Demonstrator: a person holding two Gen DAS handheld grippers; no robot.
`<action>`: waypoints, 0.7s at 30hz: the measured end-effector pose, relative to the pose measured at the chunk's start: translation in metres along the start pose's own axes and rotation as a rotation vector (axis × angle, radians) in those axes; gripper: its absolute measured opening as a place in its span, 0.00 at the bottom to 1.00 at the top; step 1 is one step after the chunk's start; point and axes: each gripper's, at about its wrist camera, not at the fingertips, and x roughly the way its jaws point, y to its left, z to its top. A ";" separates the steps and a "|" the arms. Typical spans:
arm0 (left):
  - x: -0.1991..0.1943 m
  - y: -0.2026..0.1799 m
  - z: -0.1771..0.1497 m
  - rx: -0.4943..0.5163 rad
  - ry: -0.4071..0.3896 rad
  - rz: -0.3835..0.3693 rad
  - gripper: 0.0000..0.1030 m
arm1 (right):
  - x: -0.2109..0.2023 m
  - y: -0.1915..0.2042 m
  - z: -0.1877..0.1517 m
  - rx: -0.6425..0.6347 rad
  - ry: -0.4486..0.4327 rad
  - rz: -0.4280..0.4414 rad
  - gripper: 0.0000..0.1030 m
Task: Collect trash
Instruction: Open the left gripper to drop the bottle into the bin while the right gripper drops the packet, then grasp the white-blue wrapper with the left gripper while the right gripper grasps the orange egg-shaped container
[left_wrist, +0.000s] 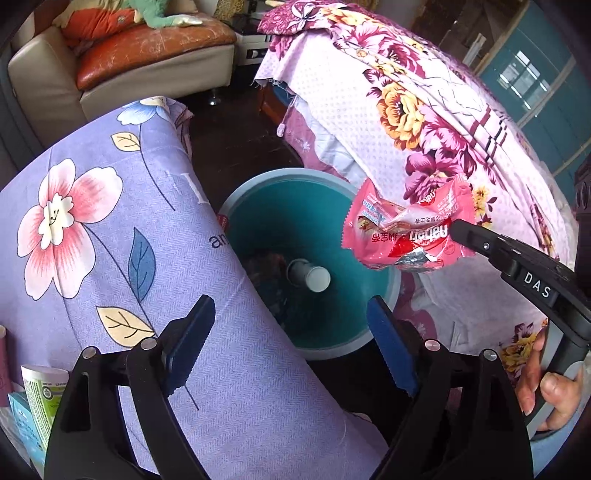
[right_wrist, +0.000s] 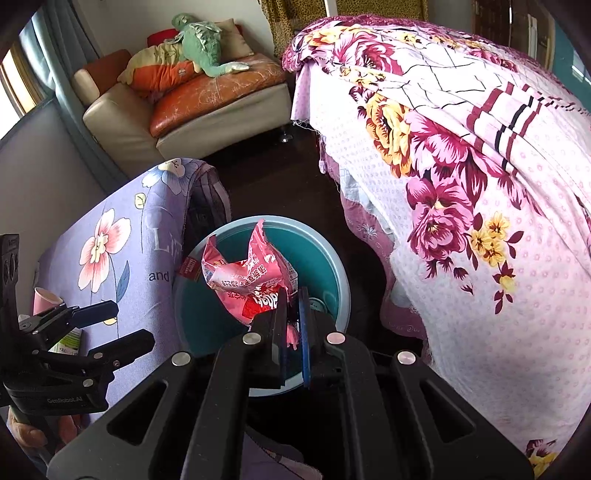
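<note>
A crumpled pink snack wrapper (left_wrist: 402, 229) hangs over the right rim of a teal trash bin (left_wrist: 258, 225) on the dark floor. My right gripper (left_wrist: 456, 227) reaches in from the right, shut on the wrapper. In the right wrist view the wrapper (right_wrist: 247, 273) sticks up from my right gripper (right_wrist: 293, 306), with the bin (right_wrist: 338, 273) directly below. My left gripper (left_wrist: 291, 314) stands open above the bin with nothing between its blue pads; it also shows open at the left as the left gripper (right_wrist: 118, 325). A grey cylinder (left_wrist: 312, 277) and dark scraps lie inside the bin.
A purple flowered cloth (left_wrist: 110, 221) covers a surface left of the bin, with a green tube (left_wrist: 40, 391) and a pink cup (right_wrist: 44, 299) on it. A red packet (right_wrist: 190, 267) rests on the bin's left rim. A bed with a pink flowered cover (left_wrist: 406, 110) is right, a sofa (left_wrist: 129, 55) behind.
</note>
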 end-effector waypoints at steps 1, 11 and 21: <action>-0.002 0.003 -0.002 -0.006 -0.002 -0.002 0.83 | 0.001 0.002 0.000 -0.003 0.005 0.000 0.06; -0.030 0.023 -0.022 -0.043 -0.029 -0.010 0.85 | 0.003 0.027 -0.009 -0.026 0.049 0.028 0.44; -0.073 0.046 -0.072 -0.072 -0.056 0.001 0.89 | -0.022 0.070 -0.031 -0.094 0.060 0.048 0.72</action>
